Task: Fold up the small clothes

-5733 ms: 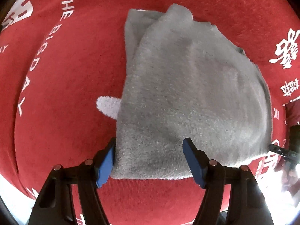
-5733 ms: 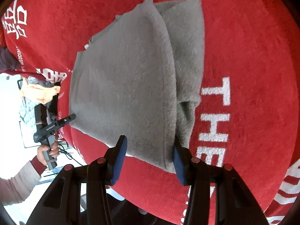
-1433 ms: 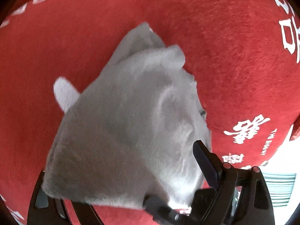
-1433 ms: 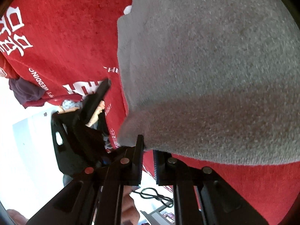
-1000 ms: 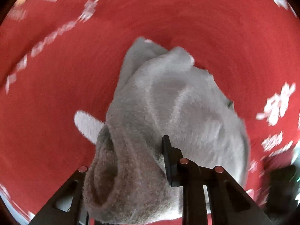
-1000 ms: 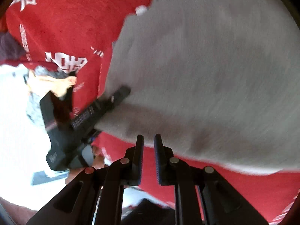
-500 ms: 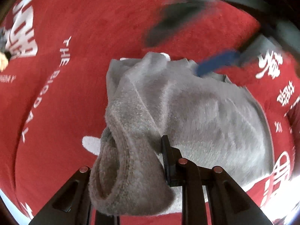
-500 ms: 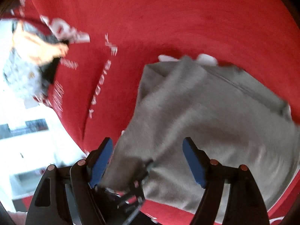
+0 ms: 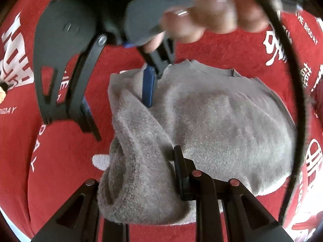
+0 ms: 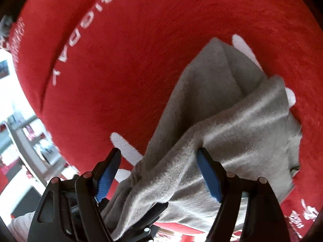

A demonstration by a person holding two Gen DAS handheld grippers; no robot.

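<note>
Meanwhile, the grey garment (image 9: pixel 212 125) is clamped by the left gripper (image 9: pixel 141 173) while the right gripper (image 10: pixel 159 173), unclenched, straddles its ridge to take hold.

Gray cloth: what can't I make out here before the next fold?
- Left gripper left finger: left wrist view, buried under the bunched gray cloth.
- Cloth's underside layers: both views, covered by its top layer.
- Right gripper body and hand: left wrist view, motion-blurred.
- Cloth's near edge: right wrist view, cut off at the bottom.
</note>
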